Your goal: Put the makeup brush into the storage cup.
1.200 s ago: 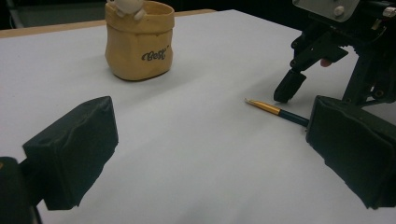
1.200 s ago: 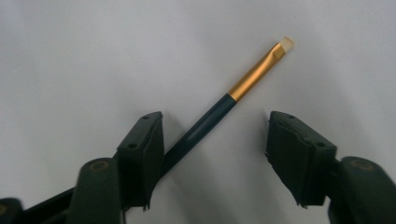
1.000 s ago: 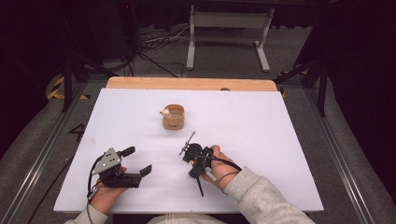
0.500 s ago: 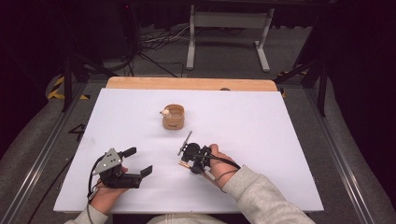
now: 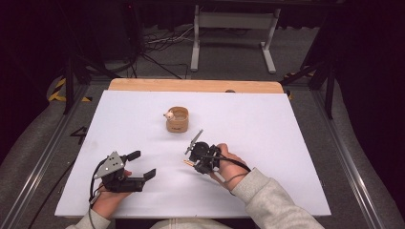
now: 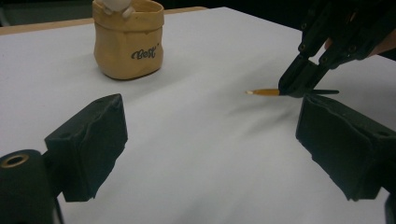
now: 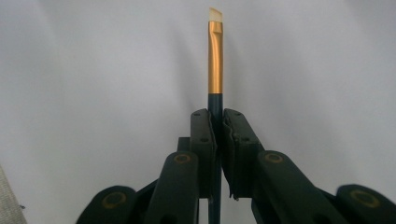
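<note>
White tabletop (image 5: 286,143): a gold-ferruled brush (image 7: 215,60) is clamped in the right gripper (image 7: 217,122); the left gripper (image 5: 138,164) is held wide open, empty.

High cam sits above the person's side, facing fwd and down over the whole white table (image 5: 286,143). Left gripper (image 5: 138,164) cam rides low, just above the tabletop, looking between its spread jaws twd the tan pot (image 6: 128,39) and the right gripper (image 6: 306,84), both shared w/ the high cam. Right gripper cam looks v. close along its own jaws, pressed on a brush (image 7: 215,56), at bare table beyond.
</note>
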`<state>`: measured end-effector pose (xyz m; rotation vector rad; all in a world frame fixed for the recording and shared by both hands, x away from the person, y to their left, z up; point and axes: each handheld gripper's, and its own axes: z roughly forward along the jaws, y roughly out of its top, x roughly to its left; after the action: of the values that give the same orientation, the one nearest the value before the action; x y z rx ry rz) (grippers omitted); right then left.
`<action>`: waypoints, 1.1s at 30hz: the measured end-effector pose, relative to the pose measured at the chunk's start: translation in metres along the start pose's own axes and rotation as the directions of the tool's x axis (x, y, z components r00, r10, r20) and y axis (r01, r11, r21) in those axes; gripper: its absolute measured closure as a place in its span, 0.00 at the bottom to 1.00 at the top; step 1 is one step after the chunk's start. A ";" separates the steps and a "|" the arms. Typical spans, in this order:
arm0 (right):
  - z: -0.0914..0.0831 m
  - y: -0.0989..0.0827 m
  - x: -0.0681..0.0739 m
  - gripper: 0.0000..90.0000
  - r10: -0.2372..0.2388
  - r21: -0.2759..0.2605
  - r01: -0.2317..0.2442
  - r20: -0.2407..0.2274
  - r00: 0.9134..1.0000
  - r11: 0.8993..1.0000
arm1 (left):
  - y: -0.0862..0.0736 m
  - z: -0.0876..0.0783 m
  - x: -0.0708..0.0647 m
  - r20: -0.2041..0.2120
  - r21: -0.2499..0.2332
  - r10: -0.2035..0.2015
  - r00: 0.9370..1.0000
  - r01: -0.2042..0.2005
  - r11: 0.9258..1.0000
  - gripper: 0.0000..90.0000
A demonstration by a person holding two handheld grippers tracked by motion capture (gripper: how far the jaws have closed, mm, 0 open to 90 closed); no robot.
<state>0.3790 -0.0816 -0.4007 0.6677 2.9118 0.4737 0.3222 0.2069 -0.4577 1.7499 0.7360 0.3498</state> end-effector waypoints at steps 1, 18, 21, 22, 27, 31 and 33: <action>-0.003 -0.001 -0.001 0.93 -0.001 -0.024 0.001 -0.001 1.000 1.000 | 0.000 0.000 0.000 0.001 -0.002 -0.001 1.000 0.001 1.000 0.12; -0.030 -0.026 -0.013 0.93 -0.009 -0.386 0.003 -0.014 1.000 0.922 | 0.001 0.000 0.000 0.009 -0.011 0.015 1.000 -0.015 1.000 0.14; -0.033 -0.031 -0.014 0.93 -0.006 -0.454 -0.005 -0.021 1.000 0.891 | 0.001 0.000 0.000 0.010 -0.013 0.022 1.000 -0.022 1.000 0.13; -0.034 -0.032 -0.013 0.93 -0.007 -0.479 -0.007 -0.028 1.000 0.878 | 0.002 -0.001 0.000 0.011 -0.015 0.016 1.000 -0.016 1.000 0.13; -0.042 -0.041 -0.011 0.93 -0.014 -0.607 -0.009 -0.032 0.999 0.795 | 0.004 -0.002 0.000 0.026 -0.028 0.018 1.000 -0.017 0.999 0.12; -0.049 -0.048 -0.007 0.93 -0.030 -0.690 0.017 -0.007 1.000 0.723 | 0.005 -0.001 0.001 0.050 -0.039 0.025 0.998 -0.023 0.999 0.12; -0.050 -0.051 -0.007 0.93 -0.035 -0.718 0.024 -0.001 0.999 0.695 | 0.006 -0.002 0.001 0.059 -0.043 0.017 0.998 -0.015 0.999 0.12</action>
<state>0.3557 -0.1419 -0.3701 0.4738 2.3980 1.5043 0.3235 0.2076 -0.4514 1.7193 0.6676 0.3205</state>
